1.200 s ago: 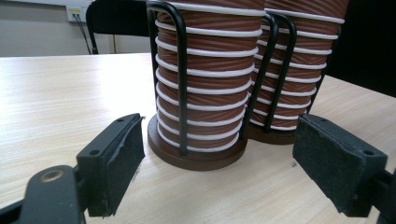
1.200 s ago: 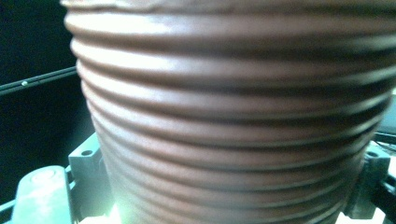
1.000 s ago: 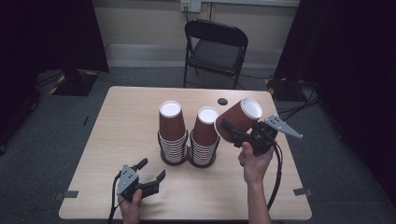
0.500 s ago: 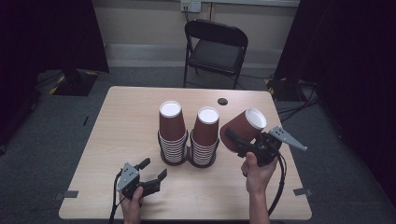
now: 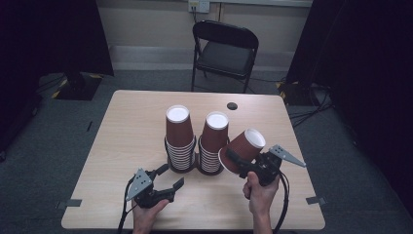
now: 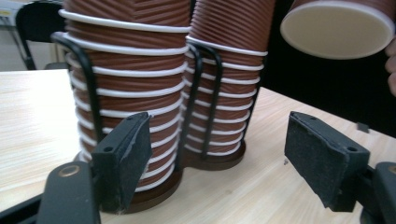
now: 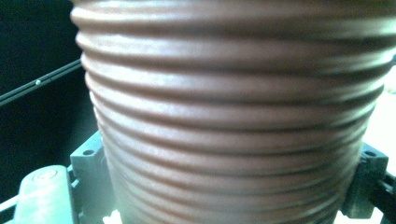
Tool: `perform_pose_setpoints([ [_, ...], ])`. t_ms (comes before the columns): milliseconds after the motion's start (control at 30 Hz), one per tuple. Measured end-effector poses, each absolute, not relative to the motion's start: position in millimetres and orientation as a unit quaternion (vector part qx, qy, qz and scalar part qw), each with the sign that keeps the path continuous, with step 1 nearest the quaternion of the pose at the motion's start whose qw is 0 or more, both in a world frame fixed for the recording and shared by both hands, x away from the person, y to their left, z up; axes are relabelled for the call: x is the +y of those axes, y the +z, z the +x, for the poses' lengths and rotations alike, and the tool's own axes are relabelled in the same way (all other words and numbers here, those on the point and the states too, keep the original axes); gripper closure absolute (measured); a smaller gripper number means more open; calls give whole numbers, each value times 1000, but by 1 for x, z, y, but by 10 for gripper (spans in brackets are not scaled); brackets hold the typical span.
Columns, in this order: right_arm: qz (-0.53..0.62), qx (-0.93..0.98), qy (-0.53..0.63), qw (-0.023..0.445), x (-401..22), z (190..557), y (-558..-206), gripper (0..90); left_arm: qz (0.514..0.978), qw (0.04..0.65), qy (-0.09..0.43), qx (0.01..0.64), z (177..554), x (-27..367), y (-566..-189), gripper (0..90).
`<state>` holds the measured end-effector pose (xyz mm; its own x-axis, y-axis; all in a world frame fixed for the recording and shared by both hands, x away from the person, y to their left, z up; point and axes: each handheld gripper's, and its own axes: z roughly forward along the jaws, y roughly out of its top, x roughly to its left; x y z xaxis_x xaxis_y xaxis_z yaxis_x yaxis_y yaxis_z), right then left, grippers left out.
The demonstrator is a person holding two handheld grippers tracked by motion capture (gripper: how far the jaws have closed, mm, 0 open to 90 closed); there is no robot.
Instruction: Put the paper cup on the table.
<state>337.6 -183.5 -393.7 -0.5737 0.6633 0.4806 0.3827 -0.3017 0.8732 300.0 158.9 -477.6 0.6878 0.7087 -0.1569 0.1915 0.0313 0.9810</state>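
Two stacks of upside-down brown ribbed paper cups, the left stack (image 5: 179, 136) (image 6: 126, 70) and the right stack (image 5: 214, 139) (image 6: 229, 70), stand in black wire holders at the table's middle. My right gripper (image 5: 238, 163) (image 7: 229, 186) is shut on one more brown cup (image 5: 246, 146) (image 7: 233, 116) (image 6: 338, 28), which is tilted with its white bottom up and to the right, just right of the right stack. Near the front edge, my left gripper (image 5: 173, 175) (image 6: 219, 130) points at the left stack. It is open, its jaws have just been closing a little, and nothing is between them.
The light wooden table (image 5: 122, 126) has bare room to the left and at the back. A small black round spot (image 5: 232, 106) lies near its far edge. Behind the table stands a black folding chair (image 5: 224, 48). Cables trail from both grippers off the front.
My right gripper has come down and a little to the right with the cup, which now hangs lower beside the right stack. The left hand has stayed put.
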Motion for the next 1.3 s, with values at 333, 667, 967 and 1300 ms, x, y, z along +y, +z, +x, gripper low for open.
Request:
perform_pose_setpoints([
  [333, 463, 572, 674, 65, -177, 332, -415, 143, 673, 649, 179, 307, 301, 149, -480, 388],
  [667, 467, 573, 673, 15, -162, 327, -433, 144, 683, 662, 163, 261, 304, 136, -483, 460],
  [967, 482, 549, 682, -19, -162, 318, -446, 144, 680, 677, 159, 233, 305, 124, -484, 484],
  [1300, 485, 539, 686, -58, -155, 311, -454, 144, 673, 685, 173, 220, 306, 113, -484, 491],
])
